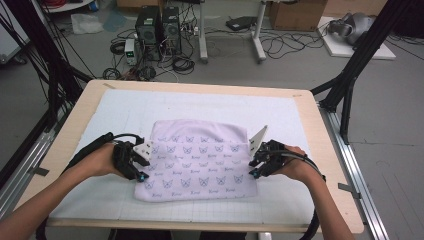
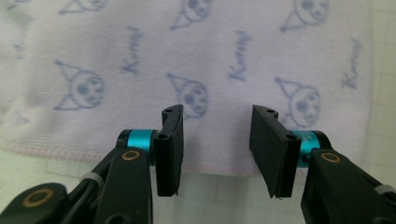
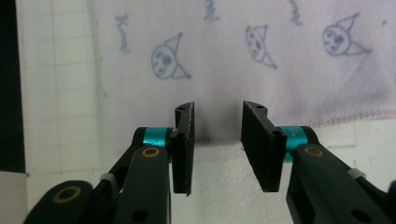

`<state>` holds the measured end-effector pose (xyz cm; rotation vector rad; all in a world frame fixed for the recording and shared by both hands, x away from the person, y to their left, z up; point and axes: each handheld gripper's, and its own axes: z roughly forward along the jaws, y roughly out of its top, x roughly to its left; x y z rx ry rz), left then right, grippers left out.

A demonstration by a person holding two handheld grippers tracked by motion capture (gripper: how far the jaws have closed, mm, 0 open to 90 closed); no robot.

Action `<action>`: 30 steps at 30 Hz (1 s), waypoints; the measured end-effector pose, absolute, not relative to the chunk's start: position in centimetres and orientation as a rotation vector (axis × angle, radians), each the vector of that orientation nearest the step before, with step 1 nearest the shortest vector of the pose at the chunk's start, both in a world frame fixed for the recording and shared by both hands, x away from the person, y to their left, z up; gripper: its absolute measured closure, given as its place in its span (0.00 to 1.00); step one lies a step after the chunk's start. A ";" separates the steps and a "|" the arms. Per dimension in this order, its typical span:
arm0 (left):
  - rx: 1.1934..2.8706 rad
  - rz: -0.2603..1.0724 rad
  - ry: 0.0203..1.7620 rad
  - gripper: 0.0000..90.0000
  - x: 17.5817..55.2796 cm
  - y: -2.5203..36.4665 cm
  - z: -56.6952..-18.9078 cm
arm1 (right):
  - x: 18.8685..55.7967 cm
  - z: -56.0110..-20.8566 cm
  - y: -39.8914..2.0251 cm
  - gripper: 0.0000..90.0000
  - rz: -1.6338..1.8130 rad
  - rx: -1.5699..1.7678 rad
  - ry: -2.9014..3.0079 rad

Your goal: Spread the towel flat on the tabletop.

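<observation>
A pale lilac towel (image 1: 197, 160) printed with blue cartoon faces lies folded on the white grid mat (image 1: 95, 200). My left gripper (image 1: 142, 175) is at the towel's left edge, near its front corner, and my right gripper (image 1: 253, 171) is at its right edge. In the left gripper view, the gripper (image 2: 215, 140) stands open with its tips over the towel (image 2: 210, 60) just past the pink hem. In the right gripper view, that gripper (image 3: 217, 135) is also open and hangs over the towel's (image 3: 261, 70) edge. Nothing is pinched between either pair of pads.
The mat covers most of a light wooden table (image 1: 62, 137). Black frame posts (image 1: 350, 75) rise at both sides. On the floor beyond the far edge are computer towers (image 1: 157, 27), tangled cables and cardboard boxes.
</observation>
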<state>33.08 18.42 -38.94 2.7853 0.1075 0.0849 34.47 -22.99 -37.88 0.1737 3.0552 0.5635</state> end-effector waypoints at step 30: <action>2.785 0.254 0.314 0.61 37.5 16.8 -39.7 | 38.3 -38.8 -19.6 0.68 0.440 0.207 2.902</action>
